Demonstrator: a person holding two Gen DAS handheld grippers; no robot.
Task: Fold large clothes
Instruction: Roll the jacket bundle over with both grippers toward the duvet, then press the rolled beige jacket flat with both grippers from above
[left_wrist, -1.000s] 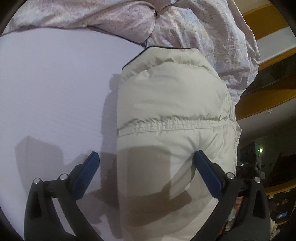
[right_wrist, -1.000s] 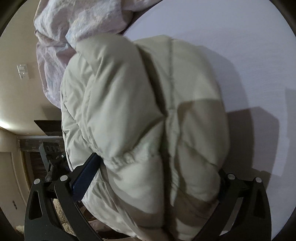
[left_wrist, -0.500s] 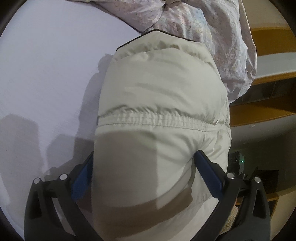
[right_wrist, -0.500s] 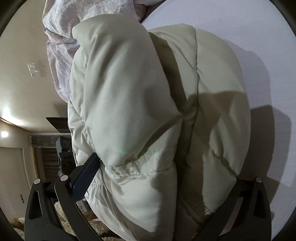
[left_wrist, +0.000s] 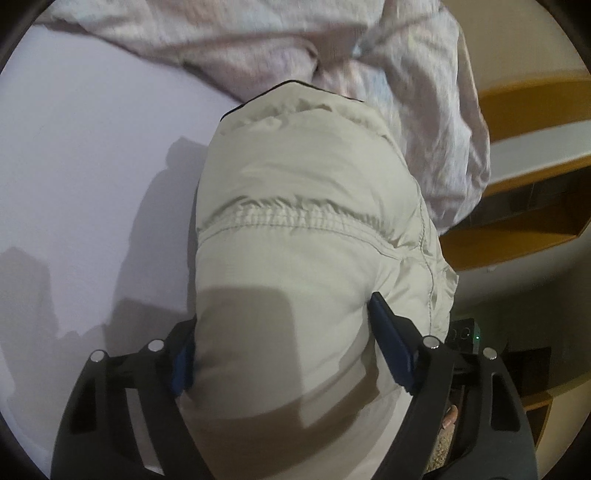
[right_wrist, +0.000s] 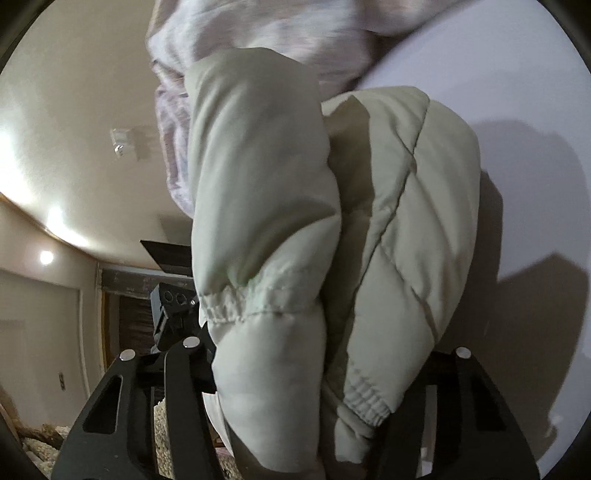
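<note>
A cream puffer jacket (left_wrist: 306, 236), folded into a thick bundle, lies on a pale lilac bed sheet (left_wrist: 85, 166) at the bed's edge, its far end against a crumpled pink floral duvet (left_wrist: 388, 74). A gathered seam crosses its top, and in the right wrist view the elastic cuff of a sleeve (right_wrist: 369, 402) hangs at the near end. The left gripper (left_wrist: 284, 350) has just been closing; its blue pads (left_wrist: 391, 347) press into both sides of the bundle. The right gripper (right_wrist: 325, 369) has also just been closing on the jacket's other end, the padding bulging between its black fingers (right_wrist: 184, 373). Beyond the bed stand wooden shelves (left_wrist: 517, 229) on one side and a beige wall (right_wrist: 74, 129) with a light switch on the other.
</note>
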